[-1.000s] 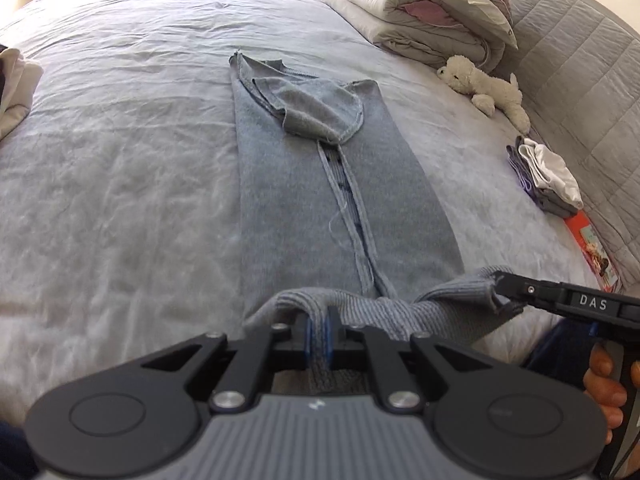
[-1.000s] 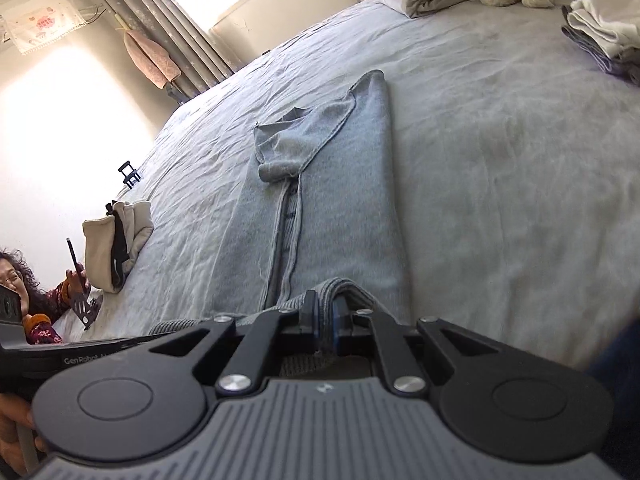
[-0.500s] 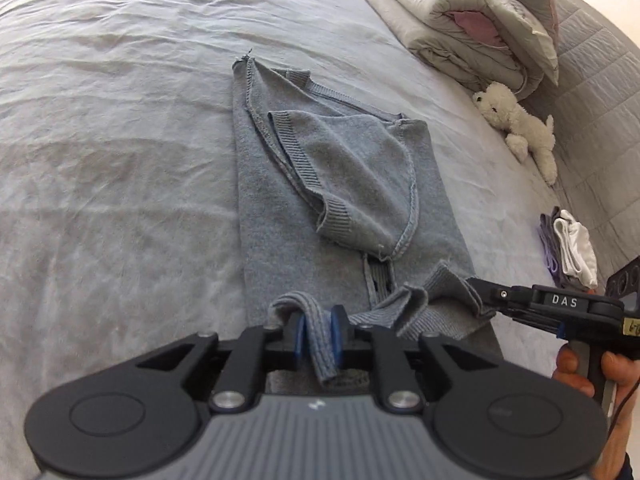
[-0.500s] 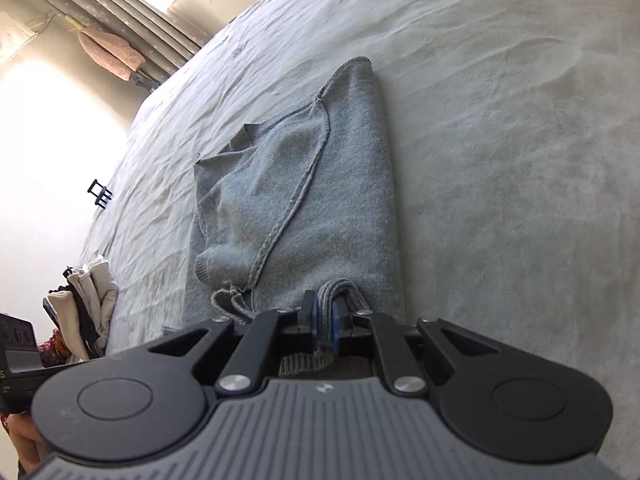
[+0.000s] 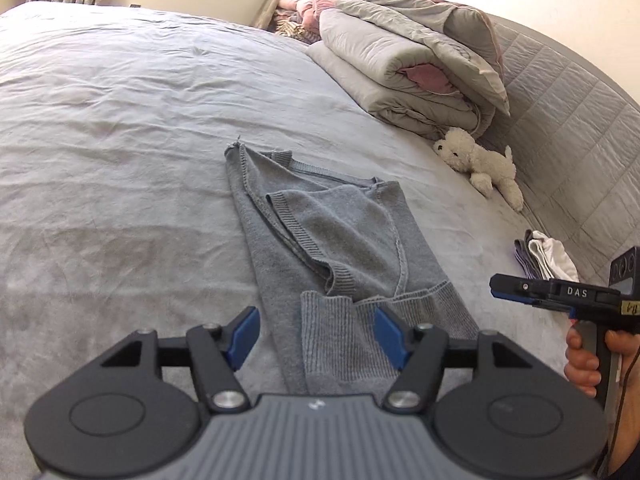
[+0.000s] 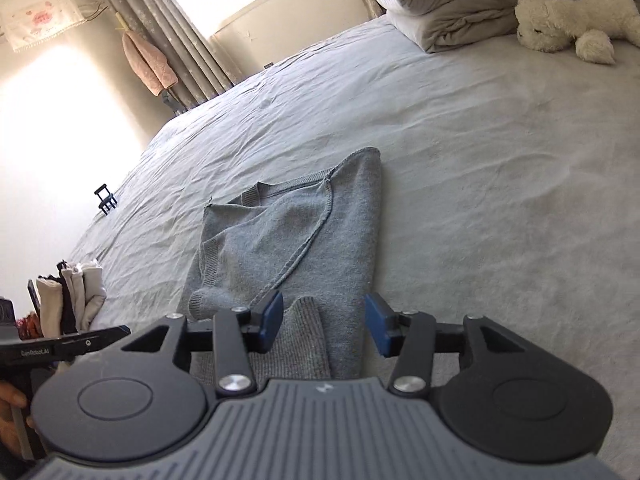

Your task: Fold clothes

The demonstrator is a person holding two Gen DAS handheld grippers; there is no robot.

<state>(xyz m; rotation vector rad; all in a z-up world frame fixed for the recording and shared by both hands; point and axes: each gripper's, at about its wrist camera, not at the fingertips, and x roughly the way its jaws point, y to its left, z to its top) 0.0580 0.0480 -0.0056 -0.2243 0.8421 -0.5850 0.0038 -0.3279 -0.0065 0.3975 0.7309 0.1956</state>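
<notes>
1. Grey bedsheet covers the bed [image 5: 120, 140], which fills both views and serves as the folding surface; a folded duvet [image 5: 400, 72] and a white plush dog [image 5: 480, 164] sit at the upper right of the left view, out of the way.
2. At the centre of the left view lies the grey sweater [image 5: 340, 248], sleeves tucked inward and the ribbed hem doubled up over the body, so it reads as a narrow, partly folded packet.
3. The left hand-held gripper [image 5: 316, 336] has its blue pads spread wide at the lower centre, with the hem lying loose between them.
4. The right hand-held gripper [image 6: 324, 328] is likewise spread apart over the hem and grips nothing.
5. My judgement: the hem fold is laid, and one more fold or a tidy-up is left.
6. Finished folded clothes [image 5: 544, 256] sit at the right edge, probably as the done pile.
</notes>
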